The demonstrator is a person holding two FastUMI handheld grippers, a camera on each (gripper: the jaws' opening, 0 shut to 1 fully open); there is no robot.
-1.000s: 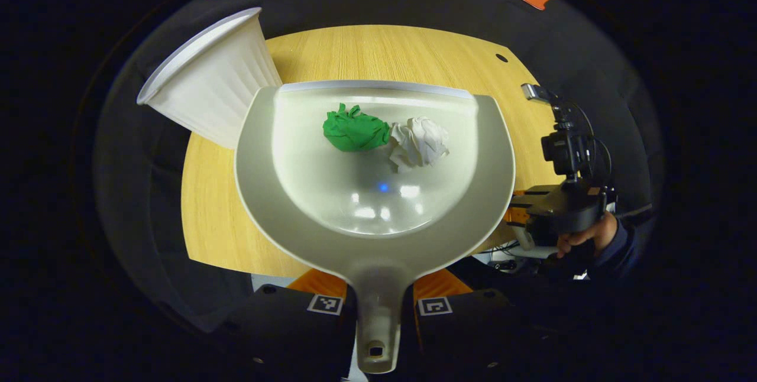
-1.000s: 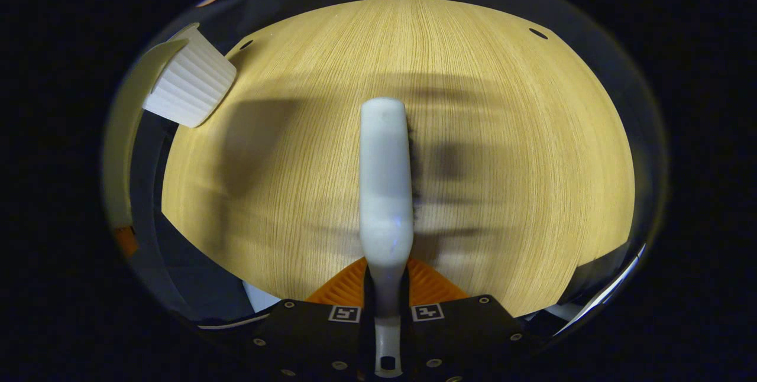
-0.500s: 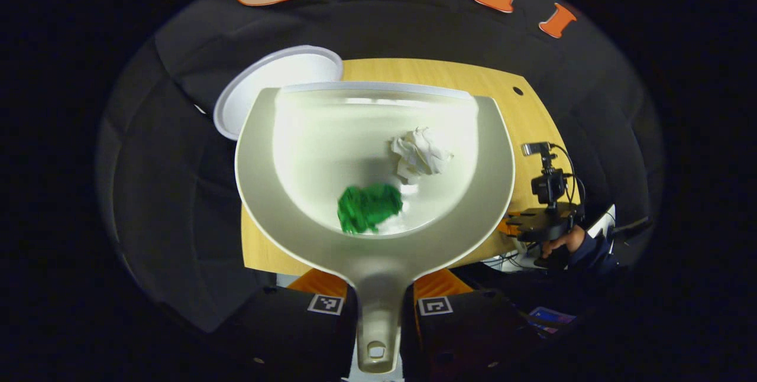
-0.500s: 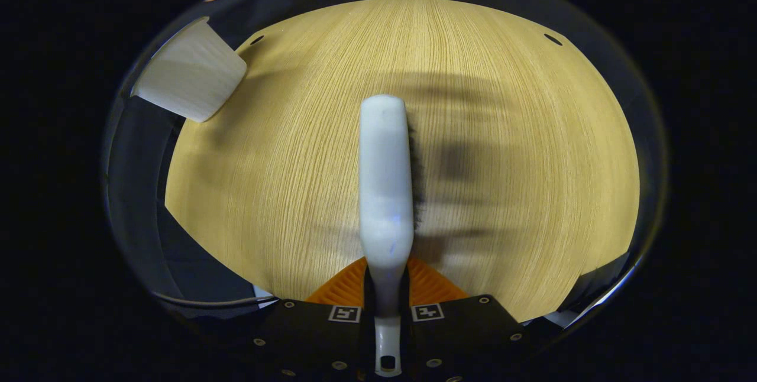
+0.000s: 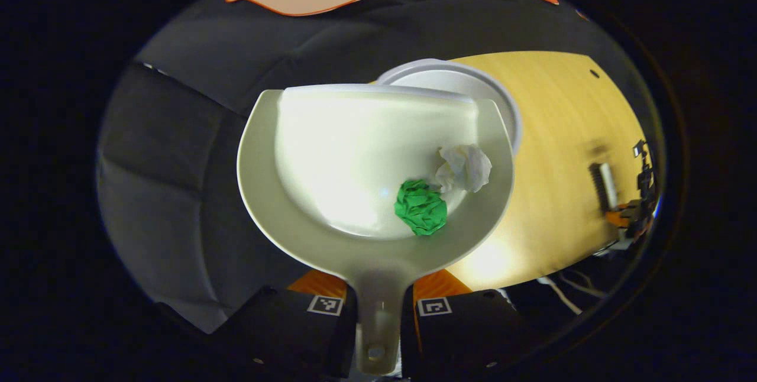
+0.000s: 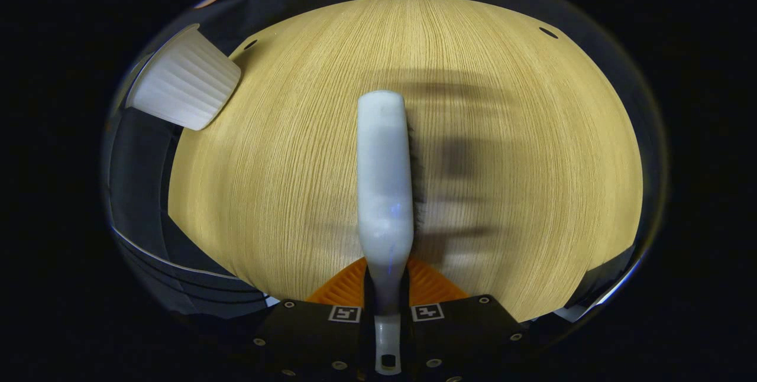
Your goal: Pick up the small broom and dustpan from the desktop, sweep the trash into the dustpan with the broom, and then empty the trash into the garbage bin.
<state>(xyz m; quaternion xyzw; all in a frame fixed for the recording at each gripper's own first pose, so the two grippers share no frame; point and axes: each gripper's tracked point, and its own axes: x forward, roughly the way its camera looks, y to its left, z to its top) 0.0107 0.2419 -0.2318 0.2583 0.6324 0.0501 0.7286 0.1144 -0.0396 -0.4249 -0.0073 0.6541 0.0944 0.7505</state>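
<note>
Dustpan [image 5: 331,151] up in the left tool [image 5: 378,305], handle clamped between both fingers, its front lip over the bin [image 5: 502,98] at the worktop's [image 5: 556,193] far-left corner. Green wad [image 5: 421,207] and white wad [image 5: 466,167] sit near the pan's back wall, touching. Right tool [image 6: 385,305] grips the broom [image 6: 383,175] by its handle, held out above mid-worktop, bristles on its right side.

Both grippers [image 5: 378,305] [image 6: 387,305] clamped on handles

Black gripper [image 6: 387,287] body with square tag markings and screws.
</note>
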